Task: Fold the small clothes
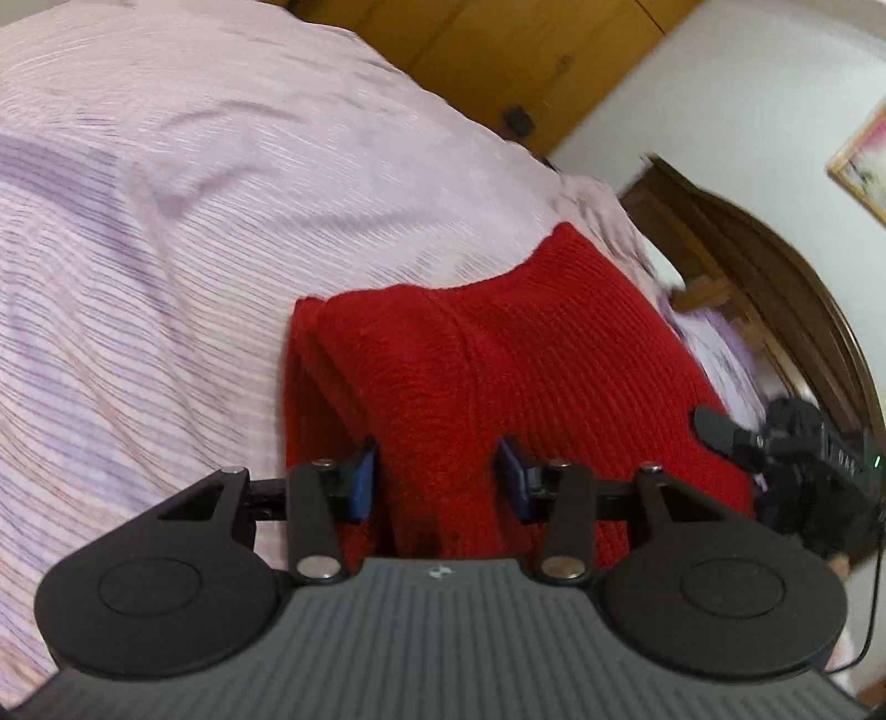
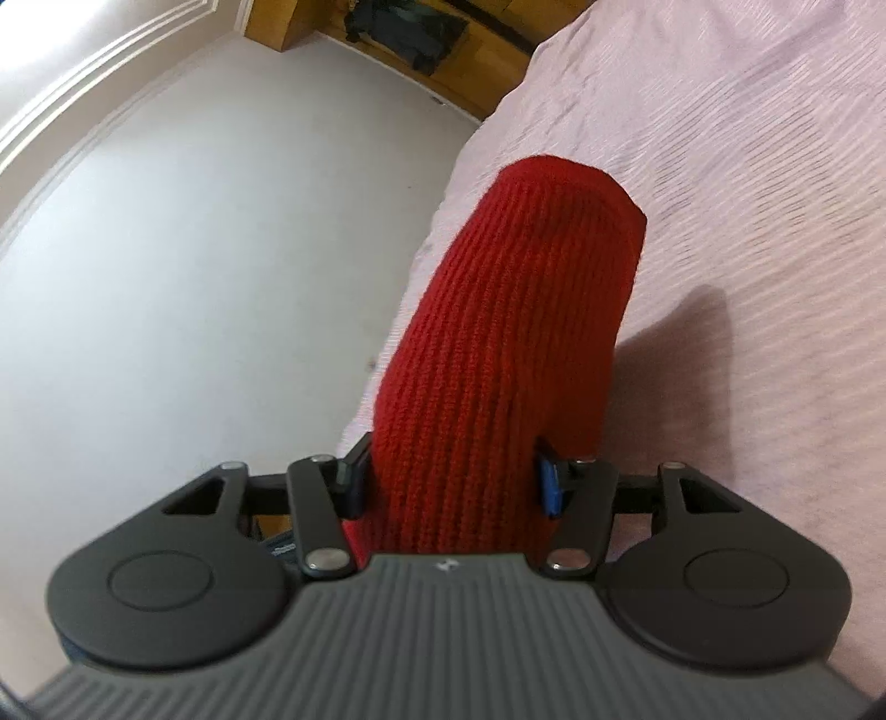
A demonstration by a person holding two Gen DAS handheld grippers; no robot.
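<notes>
red knit fills the middle of both wrist views: a small ribbed red garment (image 1: 498, 360) folded into layers, lifted above a bed covered in a pale pink striped bedspread (image 1: 166, 221).

the left tool (image 1: 437, 476) has its two blue-padded fingers (image 1: 362, 479) pressed into a thick bunch of the knit, part-closed around it, so the cloth bulges up between them and spreads away toward 1 o'clock. its folded edges show as stacked layers at about 10 o'clock from the grip.

the right tool (image 2: 451, 479) likewise pinches the garment (image 2: 520, 332) between its fingers (image 2: 548, 484), the gap filled with fabric (one pad shows blue, the other looks dark). from that grip the knit runs as a long rounded roll toward 1 o'clock, ending in a blunt fold over the bedspread (image 2: 747, 166), with its shadow falling on the bed at 3 o'clock.

in the left view the other tool (image 1: 797, 459) appears at 3 o'clock, at the garment's far edge. a dark wooden headboard (image 1: 775, 288) curves at 2 o'clock, and wooden furniture (image 1: 498, 50) stands at 12 o'clock. a pale floor (image 2: 194, 249) lies left of the bed in the right view.
</notes>
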